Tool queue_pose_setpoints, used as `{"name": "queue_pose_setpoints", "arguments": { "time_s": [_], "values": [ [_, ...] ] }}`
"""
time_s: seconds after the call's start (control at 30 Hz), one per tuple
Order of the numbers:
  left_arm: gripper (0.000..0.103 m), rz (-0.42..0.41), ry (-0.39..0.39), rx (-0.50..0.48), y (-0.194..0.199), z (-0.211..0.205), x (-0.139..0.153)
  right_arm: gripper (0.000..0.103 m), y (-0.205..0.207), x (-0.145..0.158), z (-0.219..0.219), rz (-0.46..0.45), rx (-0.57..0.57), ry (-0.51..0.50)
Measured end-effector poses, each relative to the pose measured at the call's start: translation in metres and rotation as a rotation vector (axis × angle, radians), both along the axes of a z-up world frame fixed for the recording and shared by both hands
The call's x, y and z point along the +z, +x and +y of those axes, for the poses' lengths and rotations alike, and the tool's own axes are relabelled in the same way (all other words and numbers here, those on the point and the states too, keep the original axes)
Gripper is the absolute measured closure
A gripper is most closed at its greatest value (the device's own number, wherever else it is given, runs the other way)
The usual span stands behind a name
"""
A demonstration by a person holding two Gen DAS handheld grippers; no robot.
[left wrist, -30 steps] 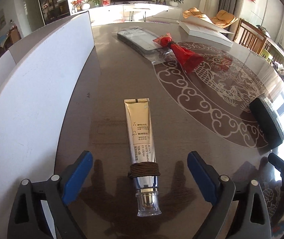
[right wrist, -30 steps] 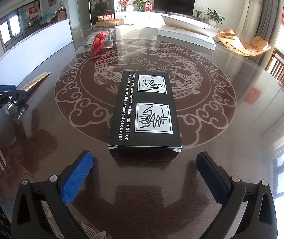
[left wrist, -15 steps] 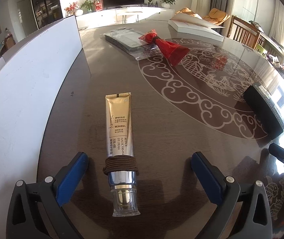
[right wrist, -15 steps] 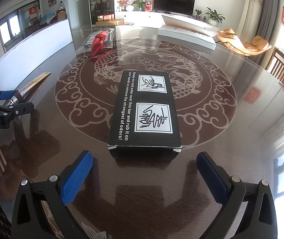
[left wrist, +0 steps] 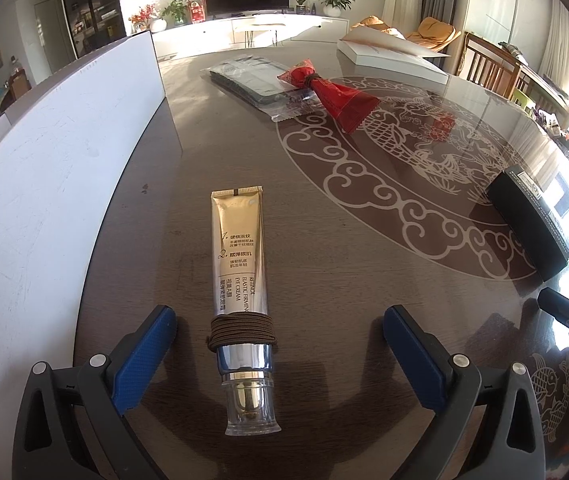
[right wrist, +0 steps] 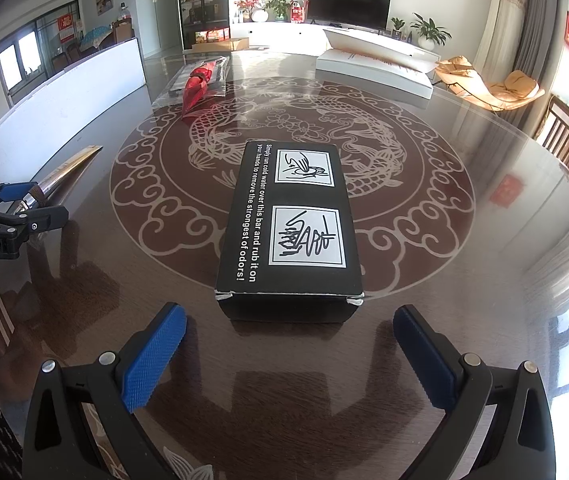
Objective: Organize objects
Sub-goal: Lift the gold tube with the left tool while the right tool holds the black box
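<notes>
Gold tube [left wrist: 238,256], brown cord [left wrist: 241,327] wound near its clear cap, lying on bench [left wrist: 324,240] between wide-spread left gripper [left wrist: 274,354] fingers, untouched. Reads "ELASTIC FIRMING EYE CREAM". White board [left wrist: 64,184] close alongside. Black box [right wrist: 289,232], "remove the strongest of odors!", just ahead of wide right gripper [right wrist: 290,354].

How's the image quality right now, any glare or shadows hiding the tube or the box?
Left wrist view: the gold tube is sharp with readable print; window glare washes out the right edge by the black box. Right wrist view: the box is crisp, the table reflects the room, and gripper shadows fall short of it. Fisheye bends both edges.
</notes>
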State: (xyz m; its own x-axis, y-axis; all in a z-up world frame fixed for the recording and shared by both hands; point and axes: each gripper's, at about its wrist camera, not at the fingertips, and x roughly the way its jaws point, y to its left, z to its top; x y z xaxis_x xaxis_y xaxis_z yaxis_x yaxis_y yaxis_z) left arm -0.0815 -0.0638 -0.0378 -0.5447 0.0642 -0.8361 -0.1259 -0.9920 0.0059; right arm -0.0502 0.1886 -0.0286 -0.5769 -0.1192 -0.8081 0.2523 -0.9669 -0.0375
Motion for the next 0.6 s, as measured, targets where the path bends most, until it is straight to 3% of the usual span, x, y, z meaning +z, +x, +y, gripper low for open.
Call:
{"name": "queue_pose_setpoints", "arguments": {
  "time_s": [0.33,0.6],
  "values": [
    [0.0,-0.012,0.002,0.008,-0.0002,0.0002,0.0,0.0,-0.0002,-0.0001,-0.0001,0.0,0.0,0.0],
    [0.0,-0.064,-0.004,0.085,0.0007,0.0024,0.0007,0.0,-0.0003,-0.0002,-0.0001,0.001,0.001,0.0]
  ]
}}
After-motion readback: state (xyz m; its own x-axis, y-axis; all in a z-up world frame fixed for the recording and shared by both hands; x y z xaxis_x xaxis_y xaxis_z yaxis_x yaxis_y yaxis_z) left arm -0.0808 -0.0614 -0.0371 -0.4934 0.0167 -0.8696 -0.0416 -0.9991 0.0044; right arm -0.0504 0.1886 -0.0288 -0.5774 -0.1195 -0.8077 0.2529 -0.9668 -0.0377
